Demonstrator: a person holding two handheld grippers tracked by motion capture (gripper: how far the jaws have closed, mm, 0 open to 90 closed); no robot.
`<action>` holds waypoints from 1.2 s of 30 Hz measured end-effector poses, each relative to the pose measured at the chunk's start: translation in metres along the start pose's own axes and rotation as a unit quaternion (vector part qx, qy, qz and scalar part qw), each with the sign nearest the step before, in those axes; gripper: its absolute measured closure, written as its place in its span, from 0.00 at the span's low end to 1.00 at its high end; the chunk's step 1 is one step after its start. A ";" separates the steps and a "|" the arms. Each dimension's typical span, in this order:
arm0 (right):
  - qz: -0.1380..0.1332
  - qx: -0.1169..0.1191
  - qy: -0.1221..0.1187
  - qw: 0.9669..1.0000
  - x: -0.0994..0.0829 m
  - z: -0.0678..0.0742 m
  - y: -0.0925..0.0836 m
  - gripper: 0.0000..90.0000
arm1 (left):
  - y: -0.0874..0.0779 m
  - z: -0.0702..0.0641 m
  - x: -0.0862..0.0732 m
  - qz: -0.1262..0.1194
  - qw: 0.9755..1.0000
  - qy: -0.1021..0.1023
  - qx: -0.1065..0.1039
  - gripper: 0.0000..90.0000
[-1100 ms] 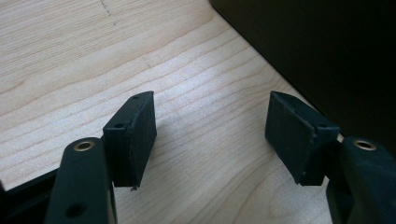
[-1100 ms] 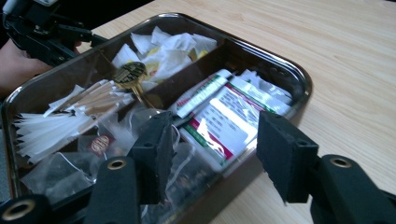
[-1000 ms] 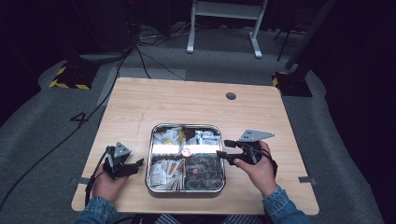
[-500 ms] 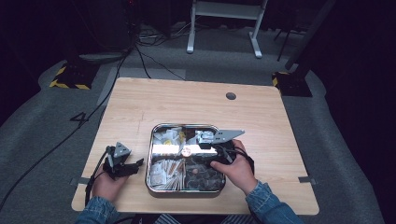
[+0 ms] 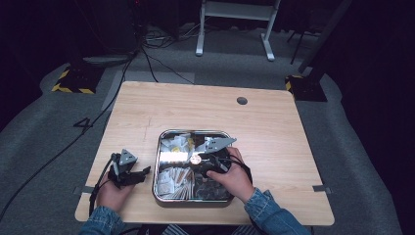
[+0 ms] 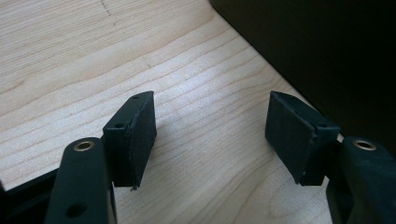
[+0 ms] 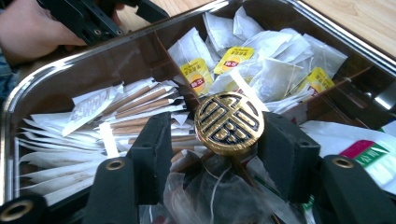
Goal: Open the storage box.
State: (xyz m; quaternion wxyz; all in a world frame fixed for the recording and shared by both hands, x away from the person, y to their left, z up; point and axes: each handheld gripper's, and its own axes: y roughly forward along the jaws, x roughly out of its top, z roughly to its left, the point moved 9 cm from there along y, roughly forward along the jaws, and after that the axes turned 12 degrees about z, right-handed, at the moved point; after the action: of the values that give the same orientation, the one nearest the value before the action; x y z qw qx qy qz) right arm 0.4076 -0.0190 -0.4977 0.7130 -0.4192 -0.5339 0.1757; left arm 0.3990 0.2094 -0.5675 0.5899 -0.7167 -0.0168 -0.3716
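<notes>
A square metal tray (image 5: 157, 166) near the table's front edge has dividers and a round gold knob (image 5: 196, 159) at its centre. My right gripper (image 5: 195, 163) reaches into it from the right. In the right gripper view its jaws have just been closing and my right gripper (image 7: 219, 140) stands around the knob (image 7: 229, 122), open, with a gap at the left pad. My left gripper (image 5: 146, 173) rests on the table just left of the tray. The left gripper view shows my left gripper (image 6: 210, 126) open over bare wood.
White tea bags with yellow tags (image 7: 252, 60) fill the far compartment, and paper sticks and sachets (image 7: 140, 105) the left one. The person's left hand (image 7: 28, 28) lies beyond the tray rim. A cable hole (image 5: 242, 101) sits in the wooden table (image 5: 195, 112) at the back.
My right gripper has moved left from the tray's right edge to its centre and now stands around the gold knob. The left gripper has stayed in place.
</notes>
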 end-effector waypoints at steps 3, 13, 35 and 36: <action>0.013 -0.019 -0.006 1.000 0.001 0.000 0.005 0.55 | 0.000 0.000 0.000 0.000 1.000 0.000 0.000 0.38; 0.005 -0.039 0.002 0.999 0.004 -0.004 0.009 0.65 | 0.000 0.000 0.000 0.000 1.000 0.000 0.000 0.38; -0.011 -0.038 0.003 0.999 0.011 -0.001 -0.004 0.66 | 0.000 0.000 0.000 -0.001 1.000 -0.001 0.000 0.38; -0.015 -0.036 0.005 0.999 0.013 -0.001 -0.007 0.66 | 0.000 0.000 0.000 0.000 1.000 0.000 0.000 0.38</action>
State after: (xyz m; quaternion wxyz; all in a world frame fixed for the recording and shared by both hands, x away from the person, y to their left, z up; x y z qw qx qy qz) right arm 0.4119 -0.0145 -0.4843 0.7031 -0.4370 -0.5423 0.1434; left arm 0.3992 0.2094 -0.5675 0.5900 -0.7166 -0.0174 -0.3715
